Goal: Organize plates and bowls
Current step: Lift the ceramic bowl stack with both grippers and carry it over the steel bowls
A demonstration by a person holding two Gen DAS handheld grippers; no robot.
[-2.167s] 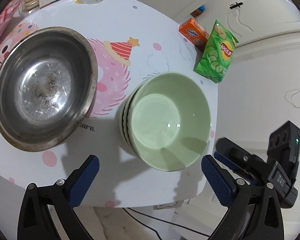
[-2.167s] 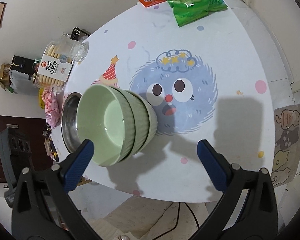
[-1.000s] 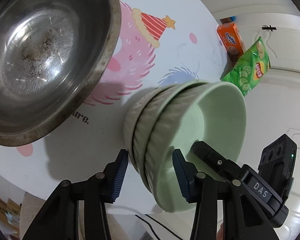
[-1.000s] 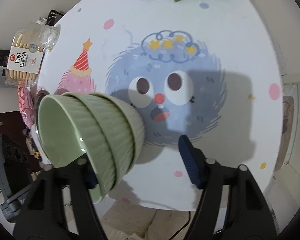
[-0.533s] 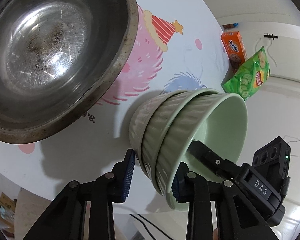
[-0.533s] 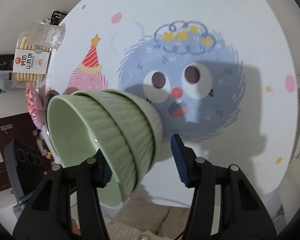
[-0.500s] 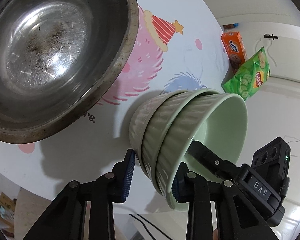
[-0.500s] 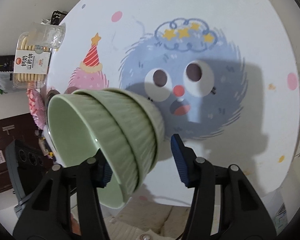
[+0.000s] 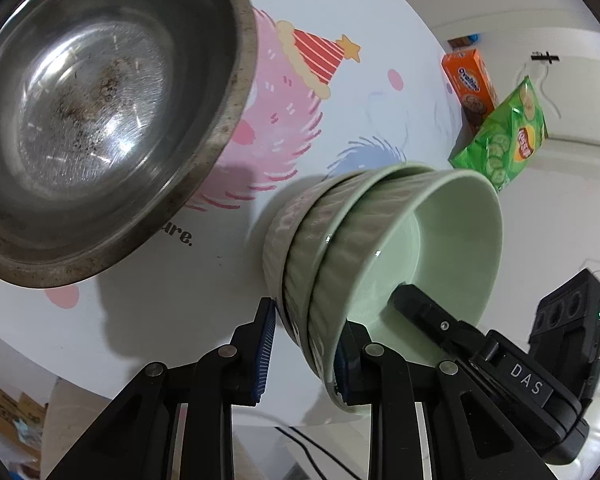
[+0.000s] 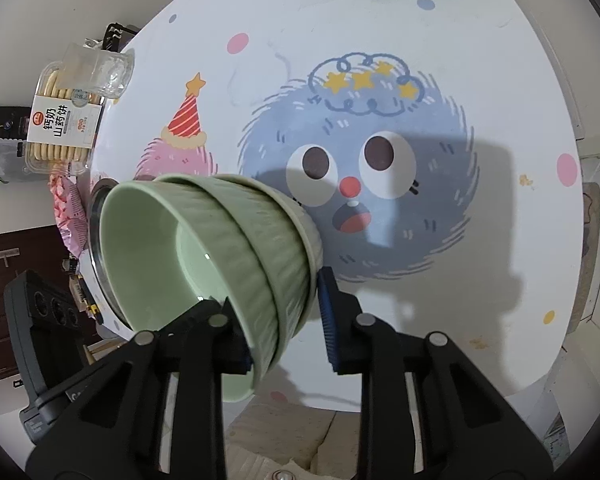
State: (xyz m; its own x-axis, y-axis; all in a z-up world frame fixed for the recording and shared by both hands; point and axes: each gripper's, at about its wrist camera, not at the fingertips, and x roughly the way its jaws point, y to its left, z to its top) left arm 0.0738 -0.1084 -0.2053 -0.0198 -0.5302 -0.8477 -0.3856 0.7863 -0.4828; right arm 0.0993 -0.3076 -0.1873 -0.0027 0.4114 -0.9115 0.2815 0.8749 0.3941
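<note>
**A:** Why does the stack of green bowls [image 9: 380,248] sit so tilted?

**B:** Both tools grip it at once. The left gripper [image 9: 302,350] has its jaws pinching the near rim wall, one blue pad outside the stack, the other inside the top bowl. The right gripper [image 10: 284,320] pinches the opposite side the same way, jaws closed on the wall. Two grips on opposite rims likely keep the nested bowls from sliding apart while they are carried.

**A:** Where is the stack over the counter [image 10: 480,80]?

**B:** Near the counter's front edge, apparently lifted and tipped; whether the base touches the surface cannot be told. The steel bowl [image 9: 100,120] lies just beside it toward the left edge, its rim close to the stack.

**A:** Room to move?

**B:** The counter's middle, over the blue cartoon print, is open. The far edge holds the chip bag [image 9: 504,140] and orange box [image 9: 470,88]; the far-left corner holds the biscuit tub [image 10: 64,124] and a glass [image 10: 108,72]. Swinging left risks clipping the steel bowl, and the front edge drops off right behind the grippers.
</note>
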